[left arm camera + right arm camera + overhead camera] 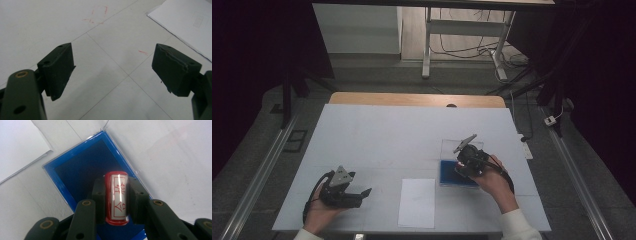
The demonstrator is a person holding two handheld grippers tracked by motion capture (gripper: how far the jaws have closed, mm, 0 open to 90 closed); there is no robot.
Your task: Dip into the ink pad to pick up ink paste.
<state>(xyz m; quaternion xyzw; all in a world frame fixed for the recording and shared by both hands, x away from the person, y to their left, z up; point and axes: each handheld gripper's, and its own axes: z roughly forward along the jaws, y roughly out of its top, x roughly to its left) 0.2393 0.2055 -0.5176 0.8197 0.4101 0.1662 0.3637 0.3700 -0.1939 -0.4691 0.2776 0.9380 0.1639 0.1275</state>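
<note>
Evidently the right gripper (116, 195) pinches a red stamp (117, 197) over the blue ink pad (80, 173) to ink it, while the left gripper (112, 70) idles, spread wide.

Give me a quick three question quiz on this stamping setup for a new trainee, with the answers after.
1. True or false: the right gripper is clamped on a red stamp.
2. What lies under the stamp? A) white paper sheet B) blue ink pad C) bare table
3. How do the left gripper's fingers stand, and is anything between them?

Key:
1. True.
2. B: the blue ink pad, in its open clear case.
3. Wide open, with nothing between them; the white paper sheet lies beside the left gripper.
</note>
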